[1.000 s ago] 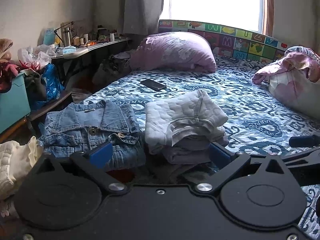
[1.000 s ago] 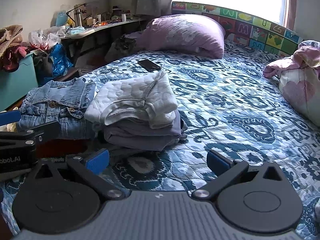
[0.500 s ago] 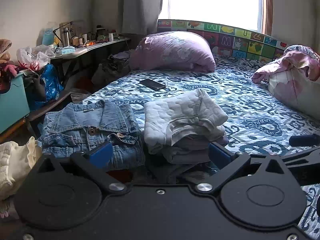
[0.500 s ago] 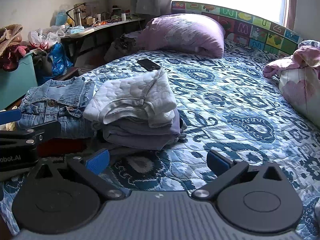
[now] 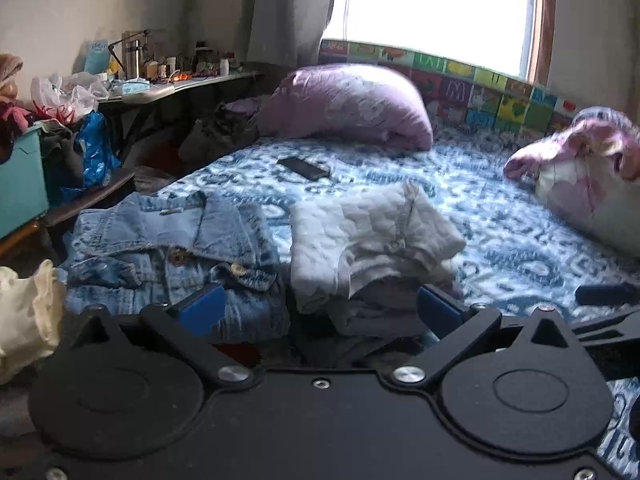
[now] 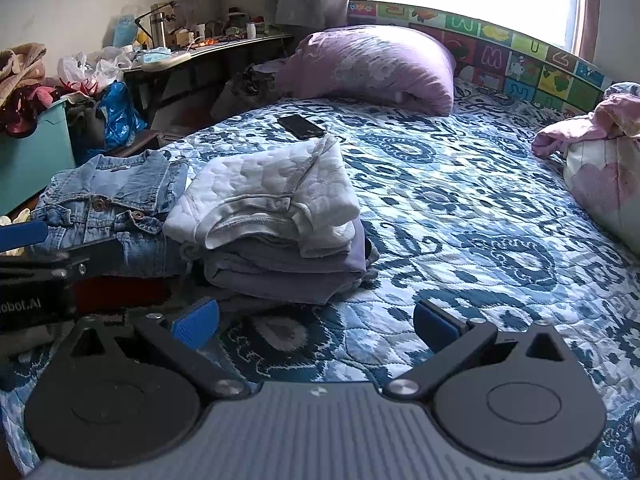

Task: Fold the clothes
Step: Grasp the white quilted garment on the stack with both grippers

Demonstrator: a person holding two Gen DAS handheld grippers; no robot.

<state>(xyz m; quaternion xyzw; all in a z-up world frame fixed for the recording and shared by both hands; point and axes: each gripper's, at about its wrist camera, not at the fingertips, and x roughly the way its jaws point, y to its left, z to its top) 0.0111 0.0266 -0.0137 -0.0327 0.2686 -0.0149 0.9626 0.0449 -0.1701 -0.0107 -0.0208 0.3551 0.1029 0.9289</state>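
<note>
A white quilted garment (image 6: 272,196) lies folded on top of a stack, its hem and a small placket facing the near side. Under it sit folded lavender-grey clothes (image 6: 288,272), their edges roughly squared, resting on the blue patterned bedspread (image 6: 460,216). Just beside the stack, toward the bed's edge, a light-wash denim jacket (image 6: 112,208) lies folded with its collar and metal buttons showing. In the left wrist view a cream ruffled garment (image 5: 28,312) lies crumpled beyond the jacket.
</note>
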